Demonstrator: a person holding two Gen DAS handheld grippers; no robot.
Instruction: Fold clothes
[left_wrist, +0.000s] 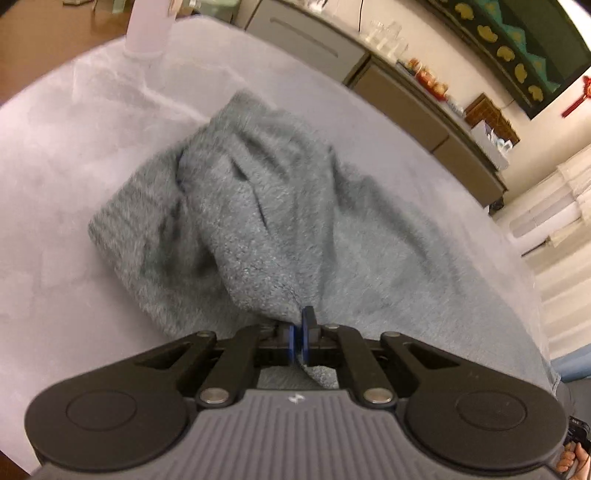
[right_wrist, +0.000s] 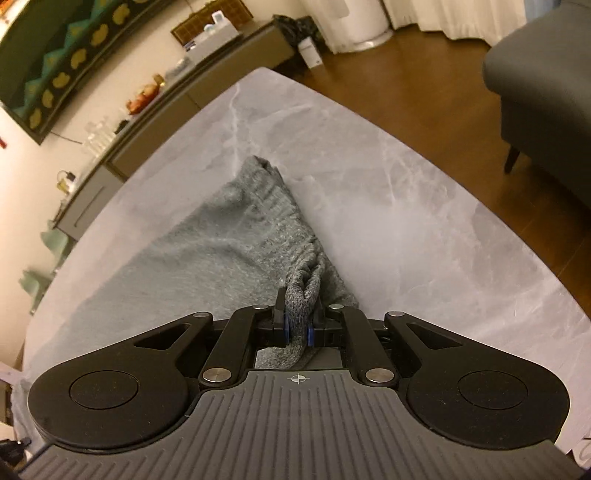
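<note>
Garment (left_wrist: 258, 229) on table (left_wrist: 55, 166), cabinet (left_wrist: 406, 96) behind, chair (right_wrist: 546, 96) right

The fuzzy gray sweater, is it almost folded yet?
Not yet. Both tools have hold of it: the left tool pinches a thin edge of the gray sweater, and the right tool grips a bunched ribbed edge. It lies rumpled on the marble table. The neat folding is left.

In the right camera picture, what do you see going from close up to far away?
Right tongs pinching the grey garment → marble table → sideboard → painting on the wall.
</note>
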